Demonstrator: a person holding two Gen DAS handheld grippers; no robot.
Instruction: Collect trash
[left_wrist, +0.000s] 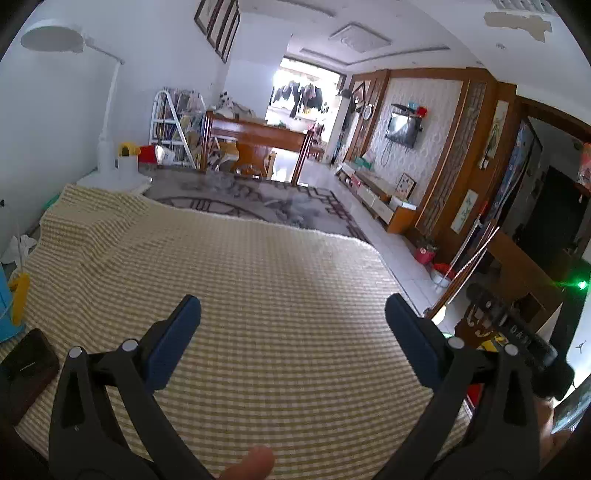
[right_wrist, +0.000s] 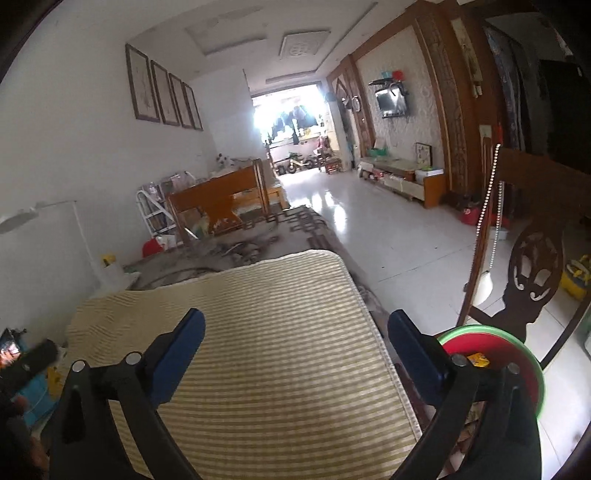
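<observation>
My left gripper (left_wrist: 293, 308) is open and empty above a table covered with a yellow-and-white striped cloth (left_wrist: 240, 280). My right gripper (right_wrist: 295, 325) is open and empty above the same cloth (right_wrist: 266, 325), near its right edge. A red bin with a green rim (right_wrist: 517, 354) stands on the floor to the right of the table, behind my right finger. A yellow piece (right_wrist: 478, 360) lies inside it. I see no loose trash on the cloth in either view.
A dark phone-like object (left_wrist: 27, 363) lies at the cloth's left edge. A white desk lamp (left_wrist: 107, 147) stands at the far left. A carved wooden chair (right_wrist: 532, 258) is at the right, a patterned rug (left_wrist: 258, 195) and a wooden bench (left_wrist: 255, 144) beyond the table.
</observation>
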